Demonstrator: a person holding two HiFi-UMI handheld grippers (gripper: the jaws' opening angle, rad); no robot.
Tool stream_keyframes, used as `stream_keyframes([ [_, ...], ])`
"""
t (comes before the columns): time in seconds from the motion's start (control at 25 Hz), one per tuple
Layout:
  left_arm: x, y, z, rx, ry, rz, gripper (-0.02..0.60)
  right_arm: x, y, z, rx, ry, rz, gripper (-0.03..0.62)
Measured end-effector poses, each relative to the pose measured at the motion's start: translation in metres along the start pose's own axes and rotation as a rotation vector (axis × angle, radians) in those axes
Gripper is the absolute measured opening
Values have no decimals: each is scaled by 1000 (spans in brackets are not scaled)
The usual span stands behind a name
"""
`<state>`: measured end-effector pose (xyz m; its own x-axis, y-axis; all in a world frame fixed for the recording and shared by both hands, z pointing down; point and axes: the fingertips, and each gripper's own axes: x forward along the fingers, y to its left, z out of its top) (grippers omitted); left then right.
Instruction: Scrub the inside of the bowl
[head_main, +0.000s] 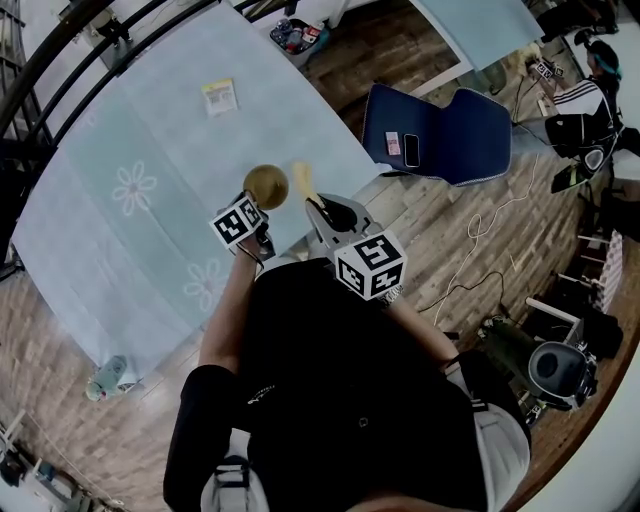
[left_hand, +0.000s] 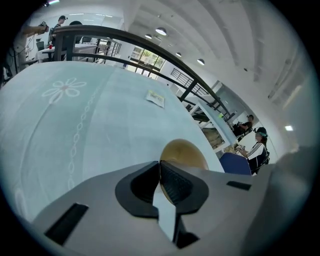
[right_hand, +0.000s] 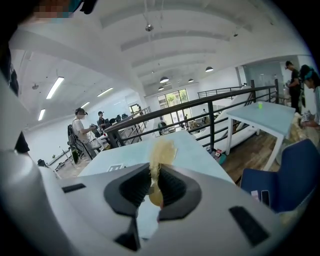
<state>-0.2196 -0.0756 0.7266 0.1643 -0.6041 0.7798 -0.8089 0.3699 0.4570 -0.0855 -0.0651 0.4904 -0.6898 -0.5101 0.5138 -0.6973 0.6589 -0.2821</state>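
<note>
A small golden-brown bowl (head_main: 266, 185) is held over the near edge of the pale blue table (head_main: 150, 120). My left gripper (head_main: 260, 205) is shut on the bowl's near rim. In the left gripper view the rim of the bowl (left_hand: 184, 152) sits pinched between the pads of the left gripper (left_hand: 160, 170). My right gripper (head_main: 318, 208) is just right of the bowl, shut on a pale yellow scrubbing sponge (head_main: 303, 180). That sponge (right_hand: 161, 152) sticks up out of the right gripper (right_hand: 154, 184), beside the bowl rather than inside it.
A yellow-and-white card (head_main: 219, 97) lies far back on the flower-print tablecloth. A blue chair (head_main: 440, 135) with two phones on it stands to the right on the wooden floor. A dark railing (left_hand: 150, 47) runs behind the table. Seated people (head_main: 585, 95) are at far right.
</note>
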Motion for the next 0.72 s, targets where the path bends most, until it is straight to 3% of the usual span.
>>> stream_keyframes([
  [0.44,8,5,-7,-84,19,-45,29,4,5,-3,-3,13,20,44],
  [0.56,5,6,-9,-67,21,-60,112,4,5,-3,-6,12,22,45],
  [0.72,-9,14,-14,-69,8,-62,137,2,6,-4,-11,7,22,44],
])
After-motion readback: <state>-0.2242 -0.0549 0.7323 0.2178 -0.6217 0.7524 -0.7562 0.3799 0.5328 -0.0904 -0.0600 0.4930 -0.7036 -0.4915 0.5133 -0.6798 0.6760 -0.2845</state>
